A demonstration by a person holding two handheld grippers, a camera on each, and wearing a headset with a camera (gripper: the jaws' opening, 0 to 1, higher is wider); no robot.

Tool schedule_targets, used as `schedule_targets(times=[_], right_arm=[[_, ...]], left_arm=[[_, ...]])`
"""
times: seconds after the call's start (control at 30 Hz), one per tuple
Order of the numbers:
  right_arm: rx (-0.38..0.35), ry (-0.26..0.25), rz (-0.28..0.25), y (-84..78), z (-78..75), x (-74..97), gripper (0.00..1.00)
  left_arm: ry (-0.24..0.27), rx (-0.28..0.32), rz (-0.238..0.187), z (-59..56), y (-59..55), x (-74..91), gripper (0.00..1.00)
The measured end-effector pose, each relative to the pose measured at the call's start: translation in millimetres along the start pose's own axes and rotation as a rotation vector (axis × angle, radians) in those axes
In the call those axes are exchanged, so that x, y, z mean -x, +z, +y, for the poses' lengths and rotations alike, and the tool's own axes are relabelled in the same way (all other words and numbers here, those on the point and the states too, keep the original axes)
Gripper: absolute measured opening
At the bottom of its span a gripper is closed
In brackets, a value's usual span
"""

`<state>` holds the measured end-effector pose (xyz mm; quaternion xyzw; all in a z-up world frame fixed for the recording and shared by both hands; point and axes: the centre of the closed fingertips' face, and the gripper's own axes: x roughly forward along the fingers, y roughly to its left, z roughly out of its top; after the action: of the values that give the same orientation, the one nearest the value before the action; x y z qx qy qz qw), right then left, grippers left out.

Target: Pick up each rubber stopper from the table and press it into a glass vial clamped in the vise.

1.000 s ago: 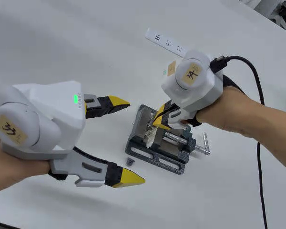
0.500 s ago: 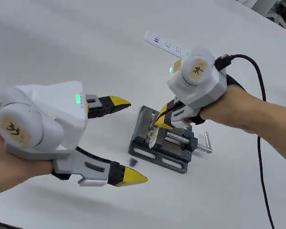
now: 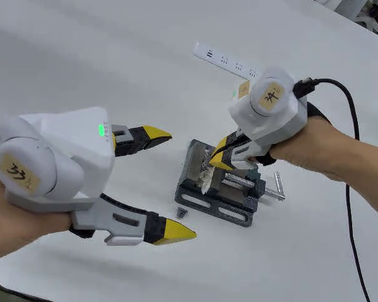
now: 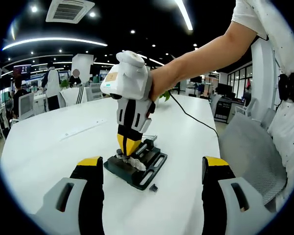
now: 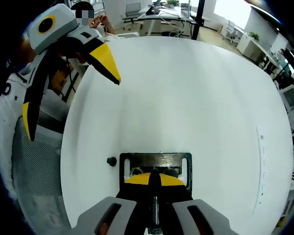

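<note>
White tabletop [image 3: 82,50] everywhere, with a dark grey vise [image 3: 217,207] sitting about mid-scene and a pale glass vial [image 3: 206,180] clamped at its left end. The right gripper [image 3: 219,160] is parked right over the vise, its yellow-tipped fingers closed together and pointing down at the vial. I honestly can't tell if there's anything pinched between them, and the tips hide the vial's mouth. In the right gripper view the two tips meet right above the vise opening. One small dark rubber stopper [image 3: 182,213] lies loose on the tabletop, just off the near left corner of the vise and not touching it. The left gripper [image 3: 166,182] hangs to the left of the vise with its fingers spread wide and nothing in them, the near tip closest to the stopper but clearly apart from it. A white power strip [image 3: 223,60] lies on the far side, and a black cable [image 3: 349,189] trails off the right gripper. Compared with a second ago the whole head view has slid a bit, but that's the camera. The stopper is in the same spot by the vise, the right gripper is still closed over the vial with its body leaning slightly more to the right, and the left one is just as wide open.
</note>
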<state>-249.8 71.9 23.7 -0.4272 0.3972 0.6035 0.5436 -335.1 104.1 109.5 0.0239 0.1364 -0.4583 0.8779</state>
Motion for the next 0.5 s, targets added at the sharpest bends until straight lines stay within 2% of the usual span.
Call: schedule_targets(times=[0.3,0.5], right_arm=[[-0.033,-0.012,-0.034,1.7,-0.2,1.1,0.01],[-0.058,-0.032,-0.067,0.1,0.3,8.4,0.04]], left_arm=[[0.004,-0.004,0.008,-2.3,1.7,3.2,0.81],[0.002,-0.009,0.017,-3.7,2.5,3.3,0.81]])
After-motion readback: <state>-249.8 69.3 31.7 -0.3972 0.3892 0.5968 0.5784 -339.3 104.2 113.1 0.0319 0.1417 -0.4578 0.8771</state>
